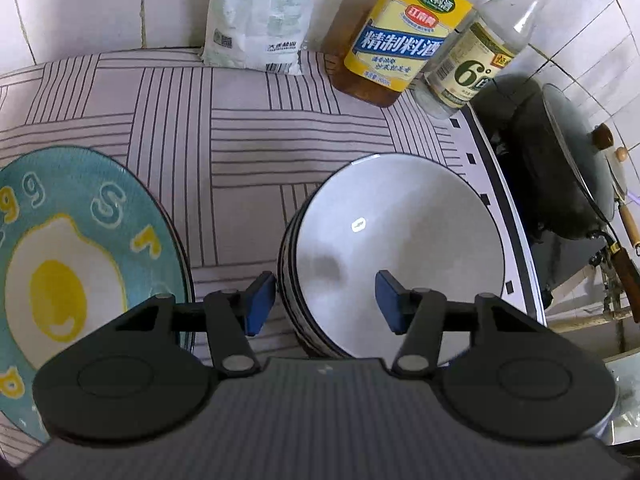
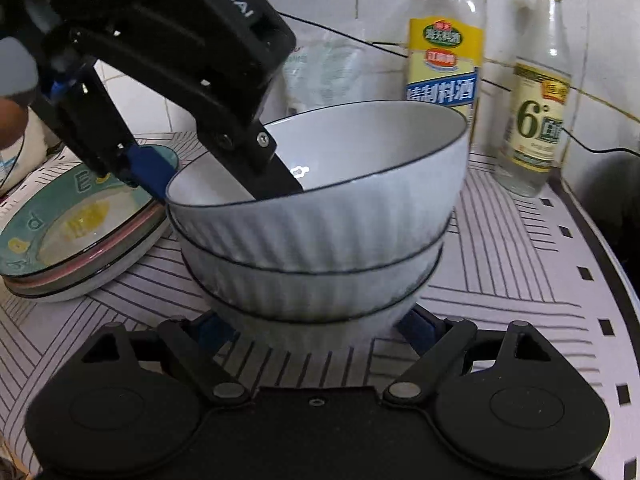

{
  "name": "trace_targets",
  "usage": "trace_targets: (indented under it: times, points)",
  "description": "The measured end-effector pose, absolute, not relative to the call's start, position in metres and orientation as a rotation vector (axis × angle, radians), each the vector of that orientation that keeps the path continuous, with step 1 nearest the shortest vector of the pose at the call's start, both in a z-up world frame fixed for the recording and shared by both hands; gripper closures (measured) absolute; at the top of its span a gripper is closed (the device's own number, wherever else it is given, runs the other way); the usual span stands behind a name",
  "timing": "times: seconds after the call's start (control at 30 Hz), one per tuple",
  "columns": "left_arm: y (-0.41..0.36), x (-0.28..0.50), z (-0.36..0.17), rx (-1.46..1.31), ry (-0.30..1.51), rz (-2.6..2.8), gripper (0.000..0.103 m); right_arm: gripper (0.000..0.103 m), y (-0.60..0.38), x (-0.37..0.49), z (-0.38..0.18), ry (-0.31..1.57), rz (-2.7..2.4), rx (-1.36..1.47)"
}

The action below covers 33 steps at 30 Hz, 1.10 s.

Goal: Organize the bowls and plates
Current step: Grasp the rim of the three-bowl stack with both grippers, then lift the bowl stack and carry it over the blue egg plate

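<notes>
White wall tiles are backing a worktop [image 1: 248, 128] covered in a striped cloth, with a salt bag [image 1: 256, 16], a cooking wine bottle [image 1: 404, 36] and a vinegar bottle [image 1: 480, 56] standing along the wall.

Near the middle, the bowl stack [image 2: 320, 232] is sitting upright, three ribbed white bowls nested with mouths facing up, so its axis is running straight up from the cloth. Just beside it, the plate stack [image 2: 80, 240] is lying flat, with the egg-patterned plate [image 1: 72, 264] on top.

The step in hand looks like handling the bowl stack with both tools. The left tool [image 1: 324, 300] is straddling the top bowl's rim, one finger inside and one outside; its jaws are standing apart and not visibly pressing on the wall. The right tool [image 2: 320, 328] is spreading wide around the base of the lowest bowl, its blue pads sitting at either side, apparently not pinching yet.

Whether the bowls are just being set down or about to be taken up, I cannot tell. If lifting, the next move is calling for both tools to close firmly, keeping the stack level so the bowls do not slide.
</notes>
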<state>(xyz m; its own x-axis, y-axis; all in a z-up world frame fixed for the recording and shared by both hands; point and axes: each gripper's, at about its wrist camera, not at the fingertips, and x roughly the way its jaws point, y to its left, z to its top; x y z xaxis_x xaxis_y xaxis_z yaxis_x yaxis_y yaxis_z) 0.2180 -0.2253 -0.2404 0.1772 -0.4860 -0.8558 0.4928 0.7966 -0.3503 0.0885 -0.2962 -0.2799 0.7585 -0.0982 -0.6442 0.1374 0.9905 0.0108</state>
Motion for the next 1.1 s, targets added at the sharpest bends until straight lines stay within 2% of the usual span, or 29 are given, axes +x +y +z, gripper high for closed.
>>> trace_targets:
  times: [0.1,0.77,1.1]
  points:
    - [-0.231,0.221,-0.245,0.054,1.196,-0.682,0.061,0.012,-0.296,0.094,-0.279,0.704,-0.089,0.046]
    - [-0.232,0.198,-0.245,0.198,1.105,-0.724,0.062,0.012,-0.286,0.084,-0.279,0.663,-0.093,-0.027]
    - [-0.216,0.186,-0.213,0.227,1.061,-0.761,0.062,0.012,-0.274,0.067,-0.257,0.581,-0.067,-0.073]
